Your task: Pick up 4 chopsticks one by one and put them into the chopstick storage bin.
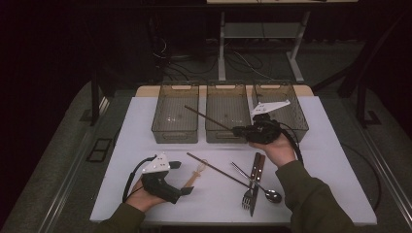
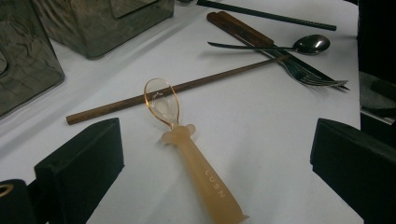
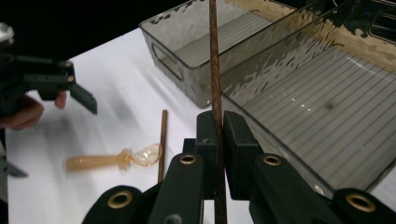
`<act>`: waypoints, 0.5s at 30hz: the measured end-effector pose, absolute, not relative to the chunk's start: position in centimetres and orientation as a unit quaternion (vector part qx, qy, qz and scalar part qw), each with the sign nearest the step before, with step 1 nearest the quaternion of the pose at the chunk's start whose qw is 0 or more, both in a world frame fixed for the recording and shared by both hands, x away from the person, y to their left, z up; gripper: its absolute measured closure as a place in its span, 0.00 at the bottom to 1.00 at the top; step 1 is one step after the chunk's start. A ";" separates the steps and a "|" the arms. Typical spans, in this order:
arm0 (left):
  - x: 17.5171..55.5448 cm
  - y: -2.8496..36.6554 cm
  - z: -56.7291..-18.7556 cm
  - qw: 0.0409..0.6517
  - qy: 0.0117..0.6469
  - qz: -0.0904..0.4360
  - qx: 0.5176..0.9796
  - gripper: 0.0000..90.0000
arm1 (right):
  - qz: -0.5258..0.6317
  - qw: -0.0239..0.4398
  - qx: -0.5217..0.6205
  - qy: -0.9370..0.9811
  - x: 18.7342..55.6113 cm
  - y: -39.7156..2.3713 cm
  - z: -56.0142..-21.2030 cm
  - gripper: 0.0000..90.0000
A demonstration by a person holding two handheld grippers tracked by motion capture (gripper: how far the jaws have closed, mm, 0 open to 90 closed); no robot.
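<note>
Dark floor and cables surround your white worktop [image 1: 145, 116], which fills the middle of the high view. Three smoky clear bins stand in a row along its far edge: the left bin [image 1: 175, 116], the middle bin [image 1: 227, 114] and the right bin [image 1: 291, 109].

Your right gripper [image 1: 239, 130], just right of centre in that view, is clamped on a brown chopstick [image 1: 208, 118]; in the right gripper view the stick [image 3: 215, 70] runs straight up between the closed pads, over the bin walls. The stick slants up and left from the gripper across the front of the middle bin.

Your left gripper [image 1: 180, 177], at the lower left, has its jaws spread wide and holds nothing. Between them in the left gripper view lies a translucent amber spoon [image 2: 187, 144]. Behind it, a second chopstick [image 2: 177, 88] lies flat on the worktop. Farther right lie a metal spoon [image 1: 265, 189], a fork [image 1: 248, 194] and a wood-handled knife [image 1: 257, 170], crossing one another.
</note>
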State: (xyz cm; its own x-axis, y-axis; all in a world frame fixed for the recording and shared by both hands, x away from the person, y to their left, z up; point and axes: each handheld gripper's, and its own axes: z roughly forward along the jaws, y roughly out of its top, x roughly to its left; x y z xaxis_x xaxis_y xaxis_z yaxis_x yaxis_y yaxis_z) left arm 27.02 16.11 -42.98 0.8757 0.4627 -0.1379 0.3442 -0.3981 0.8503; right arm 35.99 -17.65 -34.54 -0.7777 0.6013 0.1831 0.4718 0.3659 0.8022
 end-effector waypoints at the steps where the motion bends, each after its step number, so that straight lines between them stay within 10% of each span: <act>1: 27.0 16.1 -43.0 0.492 0.242 0.060 0.834 0.02 | 0.457 0.070 0.330 0.823 36.2 -17.4 -34.5 0.94; 15: 27.0 16.1 -43.0 0.490 0.242 0.059 0.836 0.02 | 0.451 0.080 0.349 0.818 39.1 -15.2 -33.2 0.94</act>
State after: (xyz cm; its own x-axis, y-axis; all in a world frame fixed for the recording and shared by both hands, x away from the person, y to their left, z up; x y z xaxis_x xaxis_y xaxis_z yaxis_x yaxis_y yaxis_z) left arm 27.03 16.12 -43.01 0.8761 0.4621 -0.1377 0.3459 -0.4035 0.8471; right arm 39.07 -15.23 -33.18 -0.7435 0.6432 0.1831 0.4984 0.3503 0.7930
